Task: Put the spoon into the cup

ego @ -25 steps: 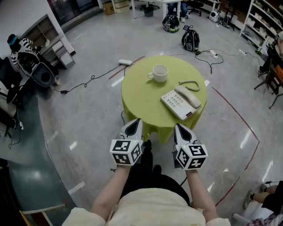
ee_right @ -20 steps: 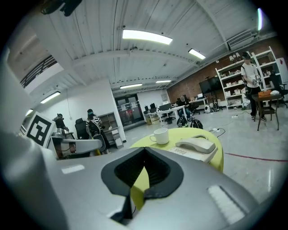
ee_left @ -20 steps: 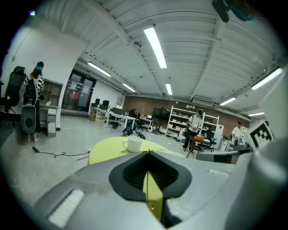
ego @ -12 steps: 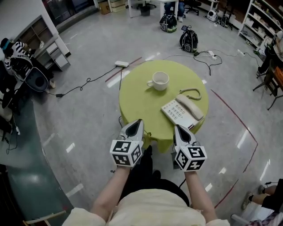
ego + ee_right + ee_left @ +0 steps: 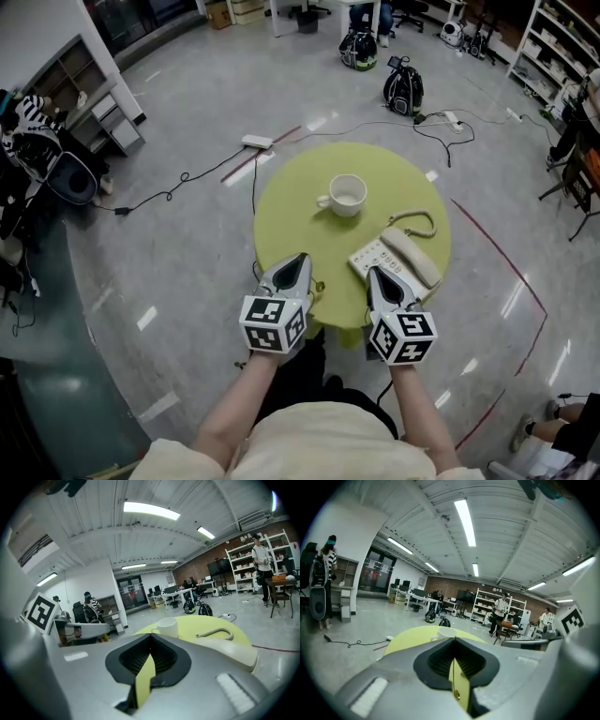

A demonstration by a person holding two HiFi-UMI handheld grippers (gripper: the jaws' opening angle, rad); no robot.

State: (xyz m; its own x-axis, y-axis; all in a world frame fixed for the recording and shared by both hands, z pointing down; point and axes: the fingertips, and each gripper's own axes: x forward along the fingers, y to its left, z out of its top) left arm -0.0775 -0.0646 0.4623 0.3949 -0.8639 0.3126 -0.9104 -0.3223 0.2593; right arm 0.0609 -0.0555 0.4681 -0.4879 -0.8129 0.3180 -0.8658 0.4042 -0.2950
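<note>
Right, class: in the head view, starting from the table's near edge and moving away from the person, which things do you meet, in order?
telephone → cup → white power strip → black backpack

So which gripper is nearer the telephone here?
Right. The right gripper is close by the telephone's near end; the left gripper is farther left, at the table's near edge.

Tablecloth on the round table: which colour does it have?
The tablecloth is plain yellow-green; the head view shows it best.
</note>
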